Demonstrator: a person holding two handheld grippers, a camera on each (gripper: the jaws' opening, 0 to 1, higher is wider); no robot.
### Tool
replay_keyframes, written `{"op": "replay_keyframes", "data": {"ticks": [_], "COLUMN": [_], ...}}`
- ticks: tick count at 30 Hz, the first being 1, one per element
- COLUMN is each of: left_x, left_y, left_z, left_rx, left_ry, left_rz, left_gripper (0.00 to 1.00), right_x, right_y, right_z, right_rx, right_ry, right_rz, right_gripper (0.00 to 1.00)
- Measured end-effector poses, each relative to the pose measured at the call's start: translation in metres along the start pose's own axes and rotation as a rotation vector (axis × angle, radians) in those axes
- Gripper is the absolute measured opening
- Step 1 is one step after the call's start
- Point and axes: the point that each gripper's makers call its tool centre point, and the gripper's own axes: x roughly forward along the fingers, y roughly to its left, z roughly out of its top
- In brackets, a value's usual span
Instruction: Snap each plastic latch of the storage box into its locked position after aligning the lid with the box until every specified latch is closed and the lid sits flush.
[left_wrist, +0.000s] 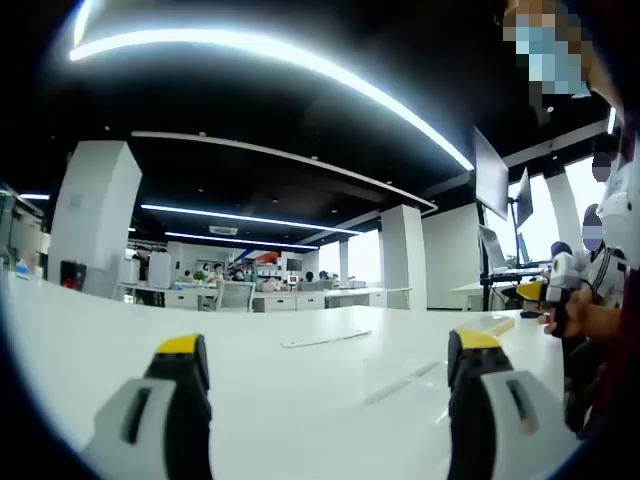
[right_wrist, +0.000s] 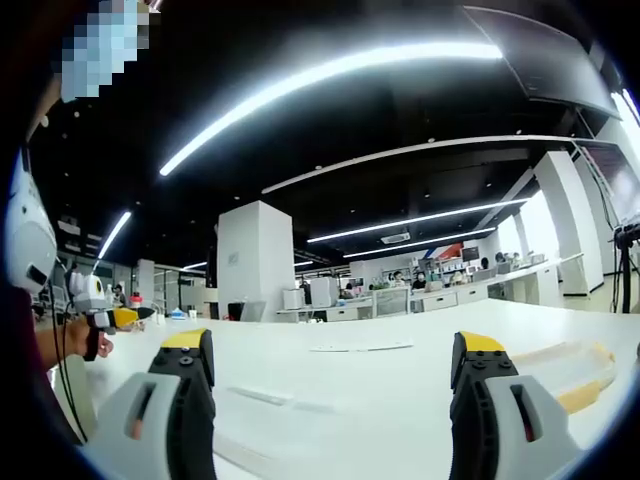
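Right gripper view: claw open, column behind.

A white table (glossy, wide) carries a thin flat strip lying on it.

The white table lay open ahead of the left tongs, with only a flat pale strip lying on it beyond the jaws. To the right, a person's hand stood at the table edge (an obstruction on that side). Ahead of the right tongs, the surface was likewise open; a yellowish strip bordered the right side.
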Motion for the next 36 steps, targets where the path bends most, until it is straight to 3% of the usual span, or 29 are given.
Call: {"op": "replay_keyframes", "data": {"ticks": [15, 18, 22, 28, 36], "left_x": [0.009, 0.008, 0.008, 0.011, 0.014], "left_y": [-0.008, -0.007, -0.007, -0.007, -0.01], "left_z": [-0.007, -0.01, -0.013, -0.01, -0.01], "left_rx": [0.021, 0.023, 0.023, 0.034, 0.043], "left_ry": [0.028, 0.039, 0.049, 0.049, 0.053], "left_rz": [-0.028, -0.027, -0.03, -0.036, -0.043], "left_gripper": [1.0, 1.0, 1.0, 1.0, 0.99], "right_x": [-0.005, -0.005, -0.007, -0.014, -0.023], "right_y": [-0.017, -0.024, -0.04, -0.057, -0.075], "right_z": [0.009, 0.016, 0.044, 0.068, 0.073], "right_rx": [-0.023, -0.049, -0.096, -0.157, -0.191], "right_ry": [-0.002, -0.003, -0.05, -0.073, -0.012], "right_rz": [-0.028, -0.038, -0.067, -0.083, -0.066], "right_gripper": [1.0, 1.0, 1.0, 1.0, 1.0]}}
